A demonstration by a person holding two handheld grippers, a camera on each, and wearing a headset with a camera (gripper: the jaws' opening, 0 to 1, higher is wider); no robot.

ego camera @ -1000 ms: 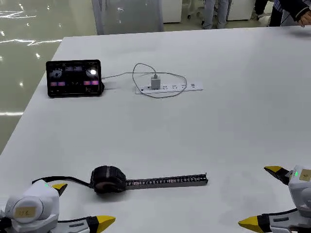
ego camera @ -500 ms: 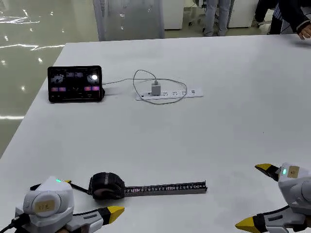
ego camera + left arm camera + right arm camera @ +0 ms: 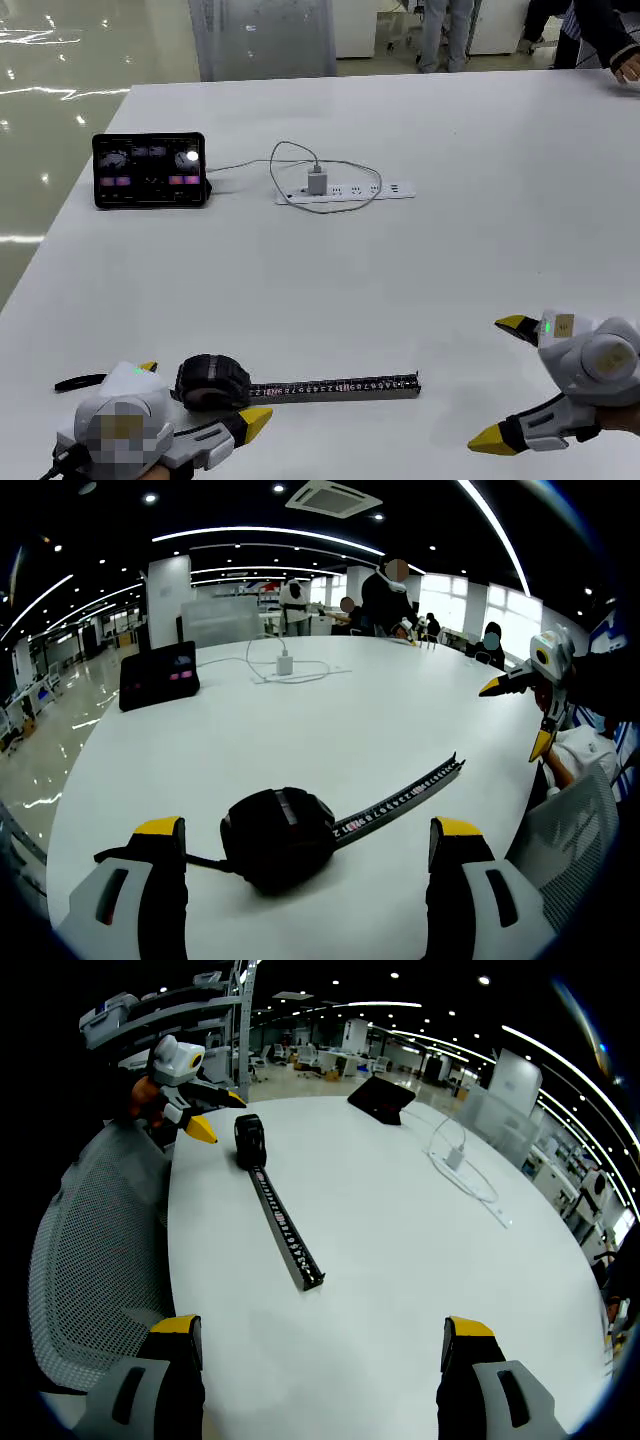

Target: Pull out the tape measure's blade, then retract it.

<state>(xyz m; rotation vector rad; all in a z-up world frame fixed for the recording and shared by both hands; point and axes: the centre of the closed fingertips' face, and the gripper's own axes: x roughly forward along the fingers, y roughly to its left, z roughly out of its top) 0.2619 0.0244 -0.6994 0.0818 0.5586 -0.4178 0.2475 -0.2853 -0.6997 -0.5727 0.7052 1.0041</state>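
1. Head view has the tape measure [image 3: 212,381] sitting near the front edge of the white table [image 3: 400,270], black case on the left with the blade [image 3: 340,386] lying flat, stretched out to the right
2. left gripper [image 3: 203,394] has its jaws wide apart, one either side of the case, and its own view doesn't show them pinching it
3. right gripper [image 3: 498,381] is spread wide too, over bare table, well apart from the blade's end hook
4. further back there's a tablet [image 3: 150,170] and a power strip [image 3: 345,190] with a charger plugged in
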